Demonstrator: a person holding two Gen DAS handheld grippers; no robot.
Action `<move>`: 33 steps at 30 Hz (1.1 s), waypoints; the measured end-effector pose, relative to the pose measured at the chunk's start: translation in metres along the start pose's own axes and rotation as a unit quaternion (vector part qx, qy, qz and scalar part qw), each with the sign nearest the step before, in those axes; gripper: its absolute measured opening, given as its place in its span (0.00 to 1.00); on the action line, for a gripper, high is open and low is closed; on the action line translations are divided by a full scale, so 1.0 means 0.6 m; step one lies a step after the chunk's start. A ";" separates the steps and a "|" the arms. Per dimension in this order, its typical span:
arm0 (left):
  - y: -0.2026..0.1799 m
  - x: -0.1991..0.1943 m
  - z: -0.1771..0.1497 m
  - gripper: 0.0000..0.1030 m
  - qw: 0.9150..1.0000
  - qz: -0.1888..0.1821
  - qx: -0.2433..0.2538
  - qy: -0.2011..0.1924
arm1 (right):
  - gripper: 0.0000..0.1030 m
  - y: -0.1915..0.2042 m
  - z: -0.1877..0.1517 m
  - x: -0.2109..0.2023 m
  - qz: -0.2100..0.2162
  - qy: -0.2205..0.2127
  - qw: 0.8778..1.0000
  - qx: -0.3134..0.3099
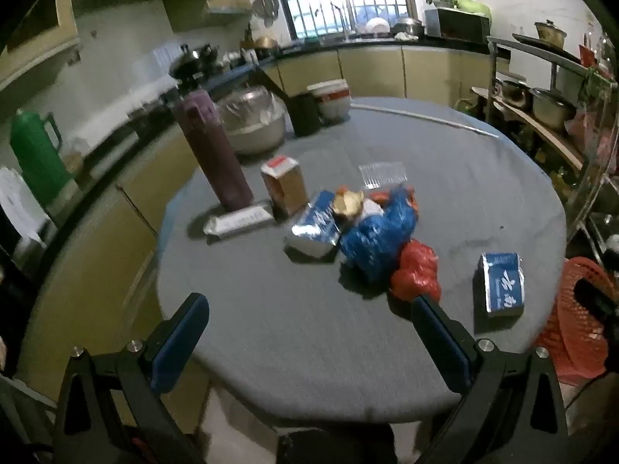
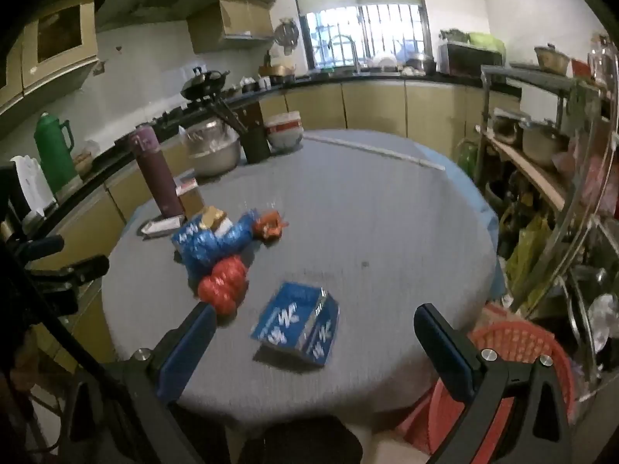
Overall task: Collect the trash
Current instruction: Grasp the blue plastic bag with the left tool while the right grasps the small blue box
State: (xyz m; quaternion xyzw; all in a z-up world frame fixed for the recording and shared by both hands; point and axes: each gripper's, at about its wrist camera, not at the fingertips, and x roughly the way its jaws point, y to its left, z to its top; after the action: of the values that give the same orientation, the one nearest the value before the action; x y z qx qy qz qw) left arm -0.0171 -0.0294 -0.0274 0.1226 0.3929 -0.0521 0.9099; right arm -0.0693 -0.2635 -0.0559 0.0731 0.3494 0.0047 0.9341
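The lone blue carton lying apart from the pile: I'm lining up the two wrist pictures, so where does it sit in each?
Left wrist view: the lone blue carton is at lower right, beyond the right finger, near the table edge.
Right wrist view: the same carton is low and central, between the two open fingers.
Shared landmark: the red plastic bag, just left of the carton in both views.

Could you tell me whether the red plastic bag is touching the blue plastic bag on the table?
Touching. In the right wrist view the red plastic bag presses straight against the blue plastic bag with no tablecloth visible between them; the left wrist view shows the same.
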 end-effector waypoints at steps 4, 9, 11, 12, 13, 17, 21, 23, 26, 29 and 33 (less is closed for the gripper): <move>0.000 0.028 -0.013 1.00 0.999 -0.024 -0.008 0.039 | 1.00 -0.006 -0.035 0.009 0.004 0.028 0.999 0.026; 0.004 0.055 -0.025 1.00 0.995 -0.053 -0.031 0.078 | 1.00 -0.023 -0.015 0.055 0.032 0.064 0.994 0.081; 0.006 0.069 -0.029 1.00 0.993 -0.064 -0.040 0.094 | 1.00 -0.011 -0.020 0.075 0.026 0.077 0.993 0.088; 0.008 0.075 -0.030 1.00 0.992 -0.067 -0.045 0.099 | 1.00 -0.008 -0.015 0.087 0.029 0.083 0.992 0.093; 0.012 0.079 -0.031 1.00 0.991 -0.070 -0.050 0.104 | 1.00 -0.006 -0.010 0.101 0.027 0.091 0.991 0.097; 0.027 0.092 -0.029 1.00 0.988 -0.081 -0.067 0.114 | 1.00 0.002 0.007 0.150 0.031 0.118 0.985 0.123; 0.041 0.114 -0.009 0.99 0.986 -0.100 -0.077 0.110 | 0.99 0.018 0.018 0.191 0.012 0.127 0.984 0.124; 0.045 0.134 0.008 0.99 0.983 -0.120 -0.084 0.111 | 0.87 0.026 0.018 0.203 0.011 0.143 0.982 0.125; 0.042 0.168 0.033 0.99 0.977 -0.150 -0.097 0.120 | 0.76 0.033 0.015 0.221 -0.002 0.156 0.981 0.118; 0.034 0.195 0.055 0.94 0.973 -0.166 -0.107 0.121 | 0.73 0.030 0.011 0.219 -0.007 0.158 0.981 0.113; 0.018 0.233 0.078 0.69 0.961 -0.202 -0.123 0.144 | 0.71 0.017 0.001 0.212 -0.012 0.166 0.980 0.109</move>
State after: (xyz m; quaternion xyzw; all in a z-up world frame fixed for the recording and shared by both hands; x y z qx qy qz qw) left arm 0.1137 -0.0309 -0.0960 -0.0664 0.5393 -0.1681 0.8225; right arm 0.0274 -0.2460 -0.1368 0.1684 0.4986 -0.0327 0.8497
